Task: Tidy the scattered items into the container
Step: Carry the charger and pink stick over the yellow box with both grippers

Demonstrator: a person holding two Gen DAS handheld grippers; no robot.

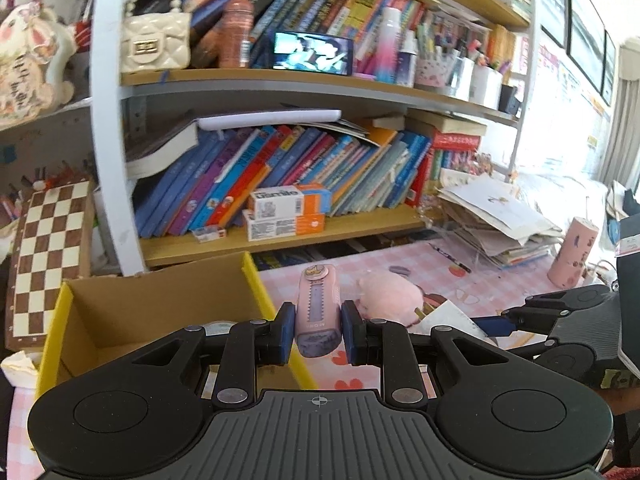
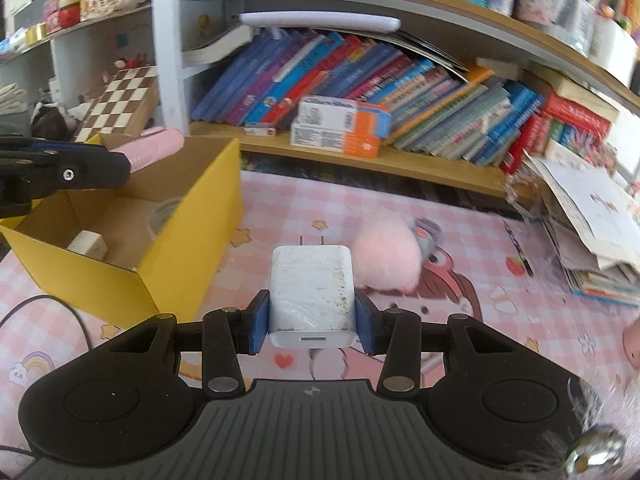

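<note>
My left gripper (image 1: 318,332) is shut on a pink oblong case (image 1: 319,312) with a purple end, held above the right wall of the yellow cardboard box (image 1: 256,280). In the right wrist view the left gripper (image 2: 60,168) holds the pink case (image 2: 154,150) over the box (image 2: 120,280). My right gripper (image 2: 310,320) is shut on a white plug charger (image 2: 310,288), prongs forward, above the pink mat right of the box. A pink fluffy ball (image 2: 386,256) lies on the mat ahead; it also shows in the left wrist view (image 1: 388,296). The box holds a tape roll (image 2: 164,214) and a small white block (image 2: 88,244).
A bookshelf (image 2: 360,160) full of books stands behind the mat. A chessboard (image 1: 48,256) leans left of the box. A paper stack (image 1: 496,220) and a pink cup (image 1: 572,256) sit at the right. A black pen (image 2: 518,248) lies on the mat. A black cable (image 2: 60,308) runs at the left.
</note>
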